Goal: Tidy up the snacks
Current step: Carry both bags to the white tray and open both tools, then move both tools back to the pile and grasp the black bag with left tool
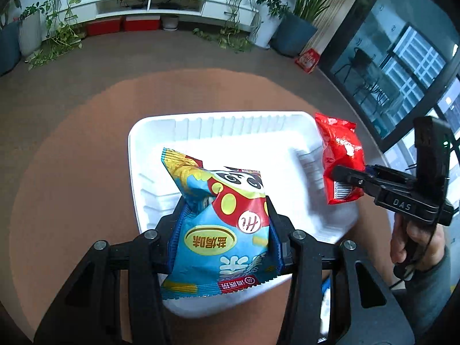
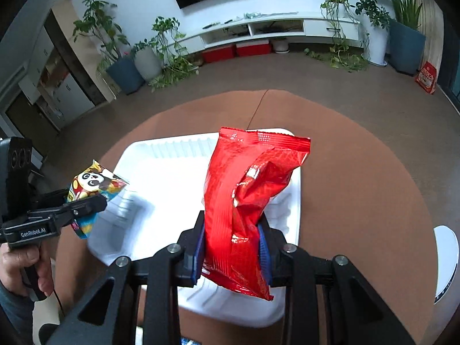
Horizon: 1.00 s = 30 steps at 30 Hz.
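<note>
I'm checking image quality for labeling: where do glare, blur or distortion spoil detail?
Left wrist: white tray floor overexposed, its right wall smeared; the room's lines bow. Right wrist: glare spots on the red snack bag; tray's left wall blurred beside the panda snack bag.

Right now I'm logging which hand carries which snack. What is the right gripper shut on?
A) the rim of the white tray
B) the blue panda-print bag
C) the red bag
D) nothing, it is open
C: in the right wrist view the right gripper pinches the red bag above the white tray, while the left gripper holds the blue panda-print bag.
</note>
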{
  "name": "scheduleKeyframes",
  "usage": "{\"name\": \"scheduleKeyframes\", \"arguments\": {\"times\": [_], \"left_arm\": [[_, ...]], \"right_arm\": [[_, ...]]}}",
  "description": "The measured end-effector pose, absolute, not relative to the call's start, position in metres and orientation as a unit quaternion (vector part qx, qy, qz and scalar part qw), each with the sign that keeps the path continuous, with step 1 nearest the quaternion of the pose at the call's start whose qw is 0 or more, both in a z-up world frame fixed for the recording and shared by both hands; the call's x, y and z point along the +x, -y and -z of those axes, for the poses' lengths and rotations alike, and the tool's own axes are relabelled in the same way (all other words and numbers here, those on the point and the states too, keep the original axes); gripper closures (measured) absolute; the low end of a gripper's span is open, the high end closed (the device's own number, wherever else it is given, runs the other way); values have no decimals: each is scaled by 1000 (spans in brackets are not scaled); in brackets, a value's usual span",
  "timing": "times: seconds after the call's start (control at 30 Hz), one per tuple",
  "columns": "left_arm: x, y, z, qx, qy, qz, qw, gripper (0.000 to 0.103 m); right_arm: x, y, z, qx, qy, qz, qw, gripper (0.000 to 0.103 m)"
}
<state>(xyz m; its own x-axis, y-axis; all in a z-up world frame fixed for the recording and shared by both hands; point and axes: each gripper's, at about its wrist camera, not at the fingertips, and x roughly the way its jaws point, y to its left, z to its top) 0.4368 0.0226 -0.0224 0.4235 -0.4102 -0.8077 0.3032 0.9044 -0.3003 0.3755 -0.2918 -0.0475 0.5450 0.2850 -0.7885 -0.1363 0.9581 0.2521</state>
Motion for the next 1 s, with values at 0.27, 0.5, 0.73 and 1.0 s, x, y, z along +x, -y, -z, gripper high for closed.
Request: {"name": "scheduleKeyframes", "arguments": {"times": [0.27, 0.5, 0.73, 1.0], "left_arm": [[448, 4, 54, -31, -515, 203, 832, 58], [455, 23, 71, -21, -517, 192, 834, 56], [462, 34, 91, -13, -516, 184, 837, 51], [443, 19, 65, -25, -495, 180, 850, 34]], "right_arm": [[380, 275, 69, 38, -480, -117, 869, 69], [383, 273, 76, 10, -484, -110, 868, 67], [378, 269, 77, 0, -480, -97, 872, 52], [369, 274, 63, 7, -465, -99, 880, 36]]}}
